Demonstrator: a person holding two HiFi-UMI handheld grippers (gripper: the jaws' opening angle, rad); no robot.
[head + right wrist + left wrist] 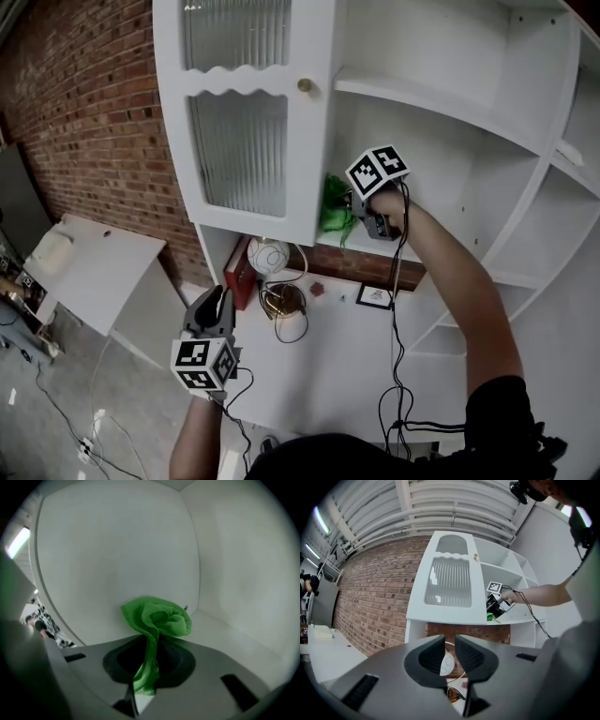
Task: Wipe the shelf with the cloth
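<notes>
Green cloth (pixel 157 620) is clamped in the right gripper (pixel 149 658), at the shelf (pixel 234 634) back corner. Left gripper (pixel 449 653) hangs low, jaws narrowly apart, empty. Wiping appears under way; the share done cannot be judged.

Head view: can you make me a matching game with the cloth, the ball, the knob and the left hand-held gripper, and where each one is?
Things:
1 cloth
2 ball
3 knob
4 left hand-held gripper

Places:
A on the cabinet door
B pinched in the right hand-held gripper
C held low, holding nothing
D below the door

Pairs: 1-B, 2-D, 3-A, 4-C
</notes>
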